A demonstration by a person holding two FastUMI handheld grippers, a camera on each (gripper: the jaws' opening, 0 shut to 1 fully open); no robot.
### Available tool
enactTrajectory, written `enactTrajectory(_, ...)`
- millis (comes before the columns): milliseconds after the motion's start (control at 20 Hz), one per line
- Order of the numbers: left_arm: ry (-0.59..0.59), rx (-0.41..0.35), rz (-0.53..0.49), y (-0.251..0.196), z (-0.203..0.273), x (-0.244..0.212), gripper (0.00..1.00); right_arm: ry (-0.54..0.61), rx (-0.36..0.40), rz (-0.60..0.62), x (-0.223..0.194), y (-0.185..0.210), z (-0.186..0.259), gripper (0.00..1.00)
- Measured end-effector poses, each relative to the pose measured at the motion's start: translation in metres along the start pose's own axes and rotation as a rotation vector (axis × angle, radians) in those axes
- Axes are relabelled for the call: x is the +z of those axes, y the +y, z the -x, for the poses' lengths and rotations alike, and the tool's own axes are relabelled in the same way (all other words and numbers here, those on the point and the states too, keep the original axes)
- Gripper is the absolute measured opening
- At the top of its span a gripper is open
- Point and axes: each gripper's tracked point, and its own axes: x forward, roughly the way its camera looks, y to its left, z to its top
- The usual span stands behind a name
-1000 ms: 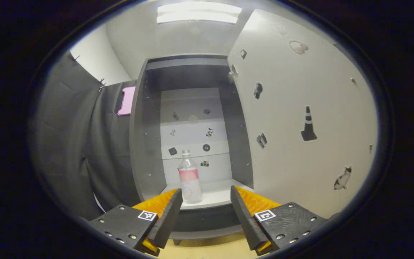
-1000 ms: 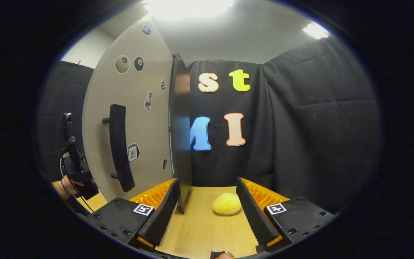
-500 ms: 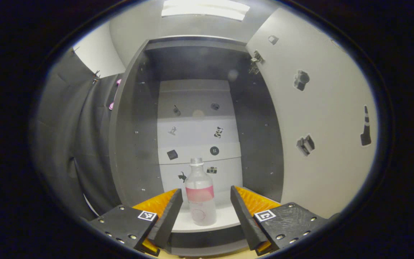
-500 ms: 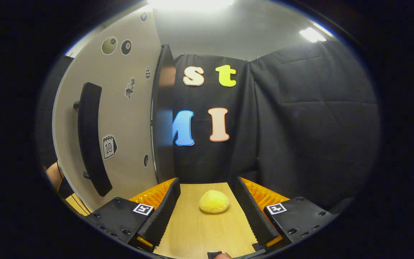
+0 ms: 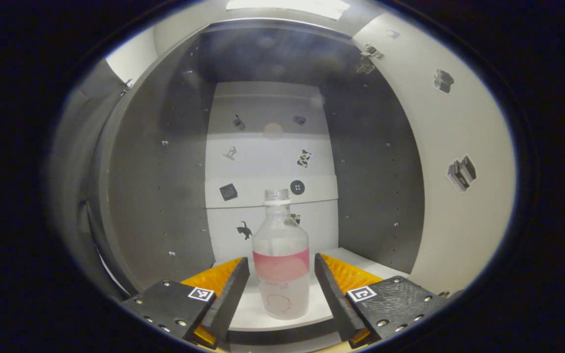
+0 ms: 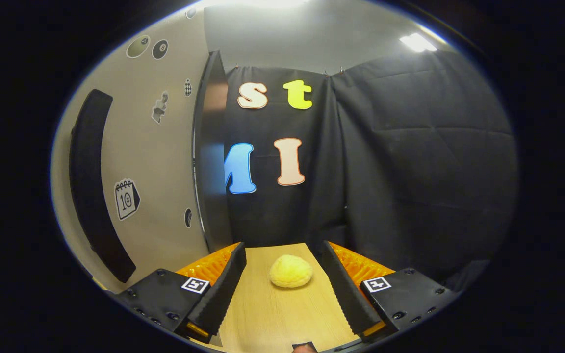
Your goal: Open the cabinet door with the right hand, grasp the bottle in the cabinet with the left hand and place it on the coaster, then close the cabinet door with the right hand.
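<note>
The bottle (image 5: 281,260) stands upright dead ahead, between the wide-open, empty fingers of the left hand-held gripper (image 5: 281,290), neither touching it yet.

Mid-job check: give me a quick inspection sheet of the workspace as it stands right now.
Surface: wooden tabletop, bare around the yellow object.
Job's things: bottle upright on the cabinet floor, cap on; cabinet door swung open; coaster: possibly the yellow round object on the table, cannot confirm.
Clutter: nothing seen.
Grippers: left gripper open, fingers either side of the bottle, not pressing; right gripper open, holding nothing, above the table.
Cables: nothing seen.
Surroundings: stickers on cabinet back panel and door; black door handle; black cloth wall.
</note>
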Motion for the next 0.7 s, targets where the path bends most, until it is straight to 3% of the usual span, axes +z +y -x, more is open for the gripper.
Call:
enactTrajectory(400, -0.009, -0.010, -0.004, -0.003, -0.014, -0.001, 0.78, 0.009, -0.022, -0.003, -0.001, -0.007, -0.004, 0.98)
enactTrajectory(700, -0.003, -0.002, 0.046, -0.001, 0.011, 0.002, 0.72, 0.010, 0.014, 0.000, 0.000, -0.007, -0.004, 0.98)
